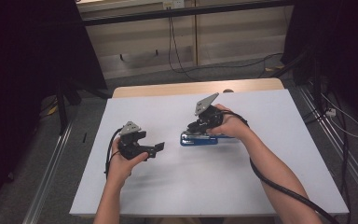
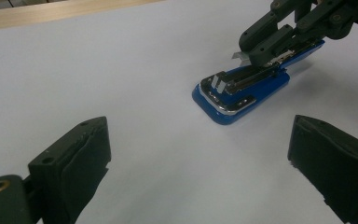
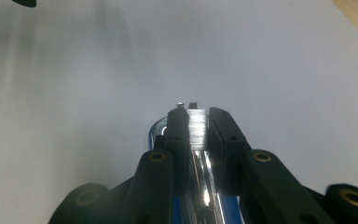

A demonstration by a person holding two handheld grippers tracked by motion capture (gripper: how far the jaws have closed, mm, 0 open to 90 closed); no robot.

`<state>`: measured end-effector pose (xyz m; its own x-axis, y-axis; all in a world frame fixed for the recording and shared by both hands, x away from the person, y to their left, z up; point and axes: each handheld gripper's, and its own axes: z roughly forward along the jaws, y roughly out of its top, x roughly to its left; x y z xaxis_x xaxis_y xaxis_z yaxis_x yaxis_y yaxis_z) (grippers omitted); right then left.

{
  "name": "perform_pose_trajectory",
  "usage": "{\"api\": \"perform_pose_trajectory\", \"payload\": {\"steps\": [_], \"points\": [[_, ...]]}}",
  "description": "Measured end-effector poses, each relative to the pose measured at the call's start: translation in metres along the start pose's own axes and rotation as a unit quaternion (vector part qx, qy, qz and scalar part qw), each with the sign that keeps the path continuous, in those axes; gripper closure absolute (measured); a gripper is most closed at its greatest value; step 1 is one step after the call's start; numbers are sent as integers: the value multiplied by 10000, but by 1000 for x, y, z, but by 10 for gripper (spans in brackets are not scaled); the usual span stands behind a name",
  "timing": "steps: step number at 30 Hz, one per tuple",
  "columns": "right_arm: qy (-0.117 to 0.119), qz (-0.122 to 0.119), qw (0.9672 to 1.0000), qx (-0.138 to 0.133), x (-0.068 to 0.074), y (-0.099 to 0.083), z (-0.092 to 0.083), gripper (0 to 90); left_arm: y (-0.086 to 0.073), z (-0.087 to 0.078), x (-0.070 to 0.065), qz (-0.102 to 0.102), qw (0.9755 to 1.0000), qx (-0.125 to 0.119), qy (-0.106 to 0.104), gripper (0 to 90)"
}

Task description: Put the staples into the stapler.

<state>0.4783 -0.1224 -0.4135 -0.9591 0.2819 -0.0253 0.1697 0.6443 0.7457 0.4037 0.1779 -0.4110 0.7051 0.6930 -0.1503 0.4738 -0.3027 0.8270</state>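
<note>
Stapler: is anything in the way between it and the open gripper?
No. Only bare white table lies between the open left gripper and the blue stapler. The right gripper is shut on something shiny over the stapler's far end.

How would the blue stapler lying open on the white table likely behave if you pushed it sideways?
The blue metal-and-plastic stapler would probably slide rather than roll, since its flat base lies on the smooth white table. It looks rigid and fairly heavy for its size. Its hinged top could swing, though the right hand-held gripper seems to pinch a shiny staple strip above it.
</note>
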Motion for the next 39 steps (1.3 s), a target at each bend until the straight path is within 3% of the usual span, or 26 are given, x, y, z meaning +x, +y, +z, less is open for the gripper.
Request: {"api": "perform_pose_trajectory", "payload": {"steps": [39], "points": [[245, -192, 9995, 85, -7, -7, 12, 799, -1, 3, 0, 2, 10000, 69, -40, 60]]}}
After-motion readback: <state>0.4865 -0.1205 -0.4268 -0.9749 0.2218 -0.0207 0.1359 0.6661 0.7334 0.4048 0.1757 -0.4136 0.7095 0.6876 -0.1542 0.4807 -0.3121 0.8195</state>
